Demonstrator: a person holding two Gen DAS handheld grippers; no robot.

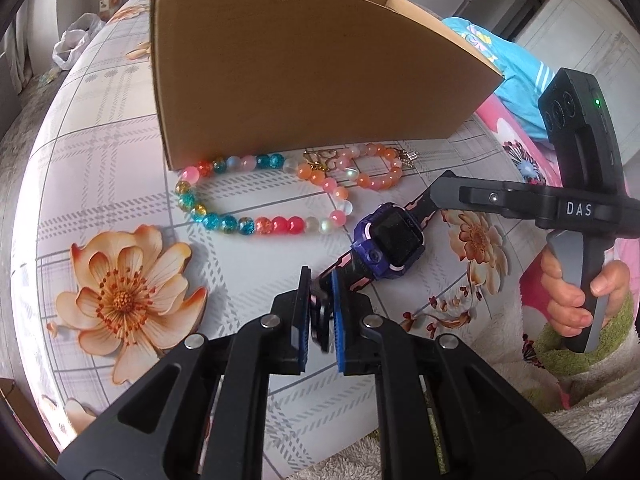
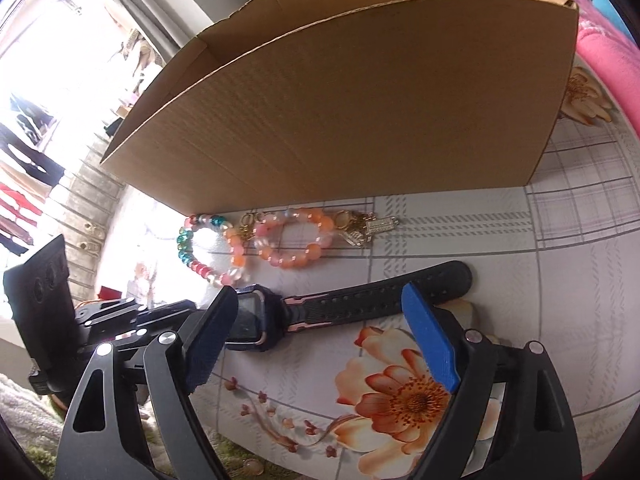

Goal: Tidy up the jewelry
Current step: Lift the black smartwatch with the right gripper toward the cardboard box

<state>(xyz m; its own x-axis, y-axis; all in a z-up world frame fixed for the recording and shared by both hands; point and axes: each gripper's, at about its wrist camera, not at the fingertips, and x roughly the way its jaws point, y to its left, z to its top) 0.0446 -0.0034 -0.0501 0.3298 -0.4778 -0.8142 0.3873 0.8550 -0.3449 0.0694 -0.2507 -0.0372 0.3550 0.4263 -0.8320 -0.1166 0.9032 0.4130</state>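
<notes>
left wrist view: "das" on right gripper [image 1: 440, 184], jaws apart; left gripper [image 1: 320, 312] jaws clamp watch [image 1: 394, 248] strap.

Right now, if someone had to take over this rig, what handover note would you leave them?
Left tongs: shut on one strap end of the purple watch, which lies on the floral table.
Right tongs: open, straddling the watch's other strap, gripping nothing.
Multicolour bead bracelet and orange-pink bead bracelet with gold charms lie on the table against the cardboard box.
Done: nothing visibly boxed; the box interior is mostly hidden.
Left: watch and both bracelets presumably go into the box.
</notes>
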